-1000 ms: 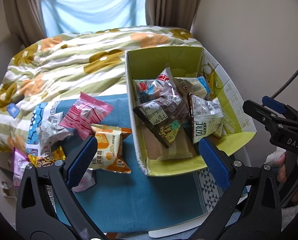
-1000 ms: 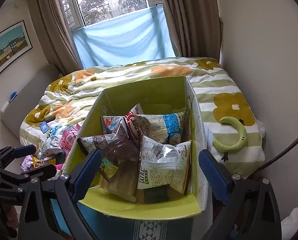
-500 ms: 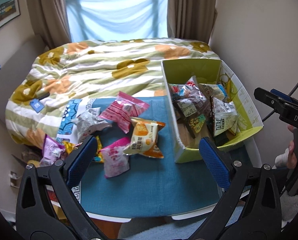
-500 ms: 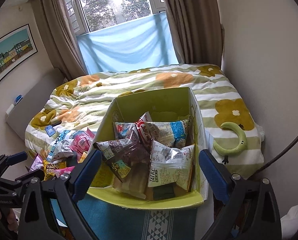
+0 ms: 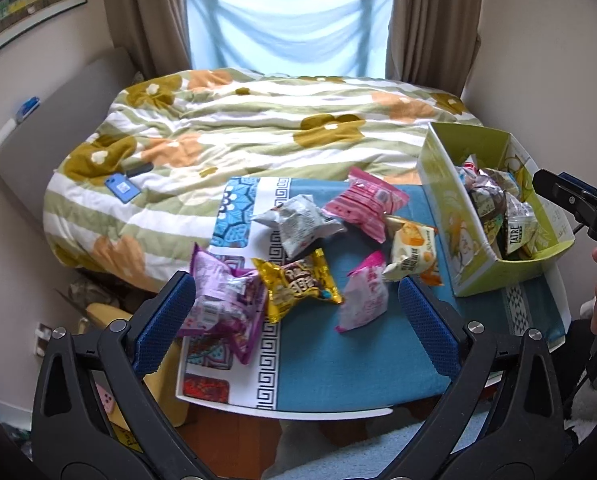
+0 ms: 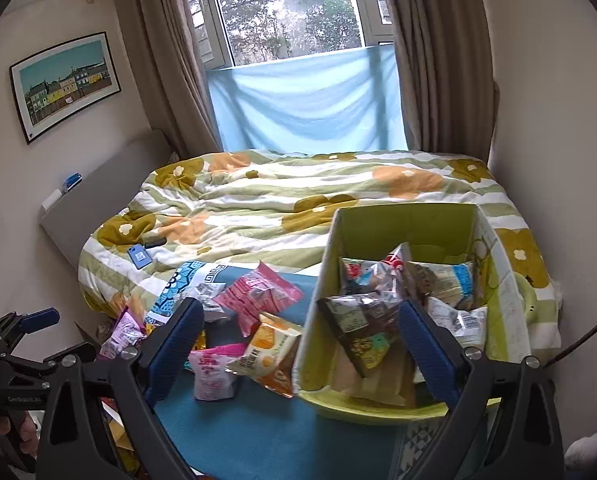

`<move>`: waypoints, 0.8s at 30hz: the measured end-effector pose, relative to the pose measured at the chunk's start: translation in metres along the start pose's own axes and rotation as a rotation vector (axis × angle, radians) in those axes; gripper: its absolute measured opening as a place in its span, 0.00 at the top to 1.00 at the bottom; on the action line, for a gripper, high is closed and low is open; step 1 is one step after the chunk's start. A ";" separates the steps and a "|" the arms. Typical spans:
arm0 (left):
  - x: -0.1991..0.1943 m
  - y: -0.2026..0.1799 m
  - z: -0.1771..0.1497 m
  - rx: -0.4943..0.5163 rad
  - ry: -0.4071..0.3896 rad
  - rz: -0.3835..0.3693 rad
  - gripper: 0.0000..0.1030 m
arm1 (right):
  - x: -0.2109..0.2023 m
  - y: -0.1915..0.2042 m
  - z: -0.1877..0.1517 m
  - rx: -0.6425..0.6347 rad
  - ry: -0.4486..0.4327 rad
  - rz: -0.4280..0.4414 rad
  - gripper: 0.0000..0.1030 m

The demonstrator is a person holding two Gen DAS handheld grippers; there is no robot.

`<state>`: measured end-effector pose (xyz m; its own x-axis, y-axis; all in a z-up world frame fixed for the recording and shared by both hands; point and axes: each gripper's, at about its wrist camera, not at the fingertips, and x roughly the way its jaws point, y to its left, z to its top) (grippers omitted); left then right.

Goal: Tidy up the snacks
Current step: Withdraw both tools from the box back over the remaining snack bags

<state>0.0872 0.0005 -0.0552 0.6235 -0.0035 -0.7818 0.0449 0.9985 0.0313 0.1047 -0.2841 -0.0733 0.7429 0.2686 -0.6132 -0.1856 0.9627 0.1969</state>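
Several snack packets lie loose on a small table with a blue cloth [image 5: 330, 364]: a gold one [image 5: 298, 284], a purple one [image 5: 226, 300], a silver one [image 5: 298, 224], two pink ones [image 5: 364, 200] [image 5: 364, 294] and an orange-white one [image 5: 412, 252]. A yellow-green box [image 5: 454, 208] at the table's right holds several packets. My left gripper [image 5: 294, 312] is open and empty, above the loose packets. My right gripper [image 6: 298, 344] is open and empty, over the box's left wall [image 6: 318, 280].
A bed with a flowered quilt [image 5: 258, 128] lies beyond the table, with a blue phone [image 5: 121, 187] on it. Window and curtains stand behind. A wall is close on the right. The right gripper [image 5: 578, 204] shows at the left view's right edge.
My left gripper has pulled back and swung left, from the box to over the loose packets. My right gripper has also drawn back and shifted left. Both stay open.
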 end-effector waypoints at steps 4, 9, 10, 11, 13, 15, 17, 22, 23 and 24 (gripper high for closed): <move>0.015 0.050 -0.005 -0.020 0.042 -0.013 0.02 | 0.021 0.046 -0.006 -0.016 0.037 0.019 0.06; 0.045 0.095 -0.007 -0.006 0.095 -0.055 0.02 | 0.054 0.098 -0.015 -0.045 0.090 0.069 0.06; 0.053 0.100 -0.008 0.001 0.109 -0.069 0.02 | 0.063 0.107 -0.018 -0.051 0.107 0.080 0.06; 0.061 0.105 -0.009 0.009 0.123 -0.084 0.02 | 0.071 0.116 -0.021 -0.062 0.120 0.090 0.06; 0.079 0.109 -0.011 0.029 0.155 -0.106 0.02 | 0.089 0.133 -0.030 -0.105 0.151 0.094 0.06; 0.097 0.111 -0.013 0.047 0.191 -0.115 0.02 | 0.108 0.148 -0.039 -0.174 0.183 0.094 0.06; 0.113 0.112 -0.016 0.050 0.217 -0.121 0.02 | 0.126 0.156 -0.049 -0.240 0.227 0.097 0.06; 0.153 0.113 -0.025 0.019 0.281 -0.126 0.02 | 0.167 0.164 -0.066 -0.360 0.333 0.153 0.06; 0.160 0.113 -0.026 0.014 0.291 -0.121 0.02 | 0.175 0.165 -0.069 -0.395 0.349 0.160 0.06; 0.166 0.111 -0.027 0.011 0.299 -0.114 0.02 | 0.183 0.167 -0.072 -0.433 0.363 0.170 0.06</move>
<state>0.1748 0.1126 -0.1987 0.3571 -0.0971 -0.9290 0.1102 0.9920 -0.0613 0.1628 -0.0717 -0.2079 0.4260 0.3412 -0.8379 -0.5852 0.8102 0.0324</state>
